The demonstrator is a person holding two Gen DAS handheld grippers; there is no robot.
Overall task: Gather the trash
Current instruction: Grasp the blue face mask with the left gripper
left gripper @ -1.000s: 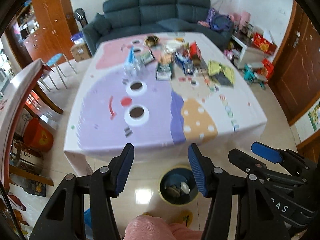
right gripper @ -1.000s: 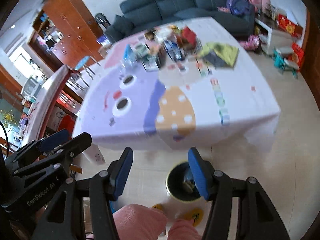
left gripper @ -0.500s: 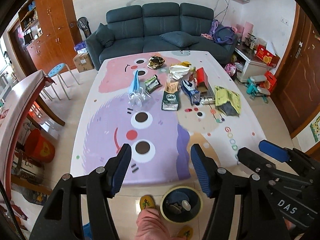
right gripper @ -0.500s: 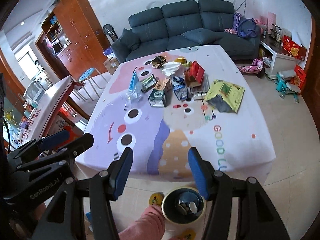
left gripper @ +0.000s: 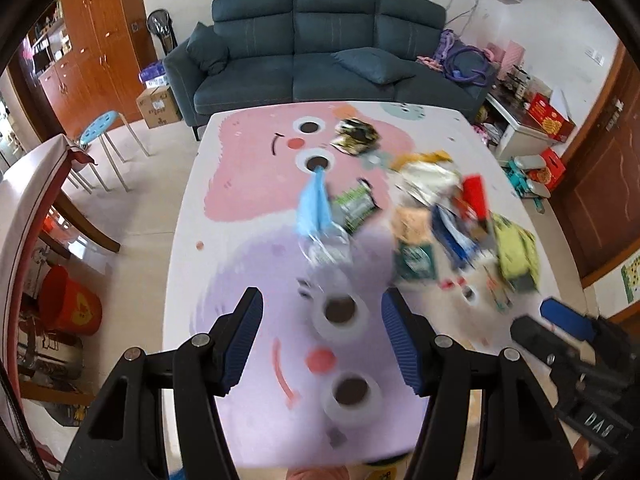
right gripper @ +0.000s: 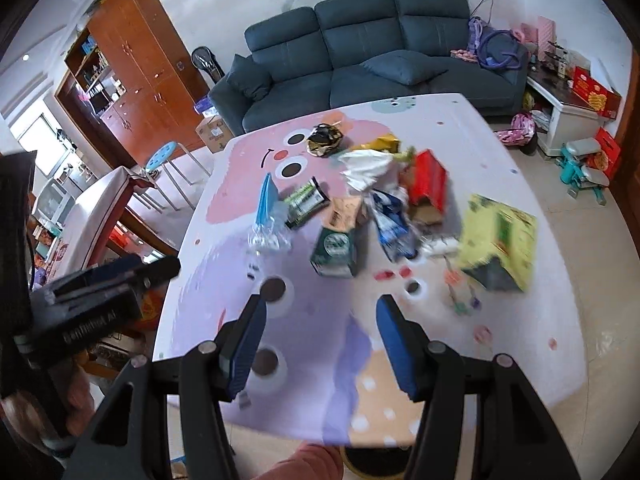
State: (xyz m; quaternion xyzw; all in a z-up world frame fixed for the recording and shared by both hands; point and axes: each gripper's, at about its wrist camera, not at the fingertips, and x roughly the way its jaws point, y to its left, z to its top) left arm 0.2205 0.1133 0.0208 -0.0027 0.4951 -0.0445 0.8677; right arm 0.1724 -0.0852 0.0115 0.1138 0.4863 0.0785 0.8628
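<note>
Trash [right gripper: 360, 208] lies scattered over the far half of the table [right gripper: 460, 128], on a cartoon-print cloth: a blue face mask [right gripper: 265, 200] on the left, beside it a green-striped wrapper [right gripper: 303, 202], a dark green carton [right gripper: 335, 249], a blue-and-white pouch [right gripper: 392, 226], a red box [right gripper: 428, 185], crumpled white paper [right gripper: 364, 166], a dark crumpled wrapper [right gripper: 325, 140] farthest back, and a yellow-green bag [right gripper: 500, 246] near the right edge. Near half of the cloth bare, only printed eyes and dots. Left gripper [left gripper: 322, 342] hangs over the near left part, jaws apart, nothing between the blue pads. Right gripper [right gripper: 320, 344] likewise, jaws apart and empty, over the near middle. Both well short of the litter. Near table edge runs just under the gripper arms; a bin rim [right gripper: 372, 462] peeks out below it. Open floor both sides; blue stool [right gripper: 164, 154] and a second table [right gripper: 96, 208] stand left, sofa [right gripper: 360, 52] behind the far edge. Left view blurred.
</note>
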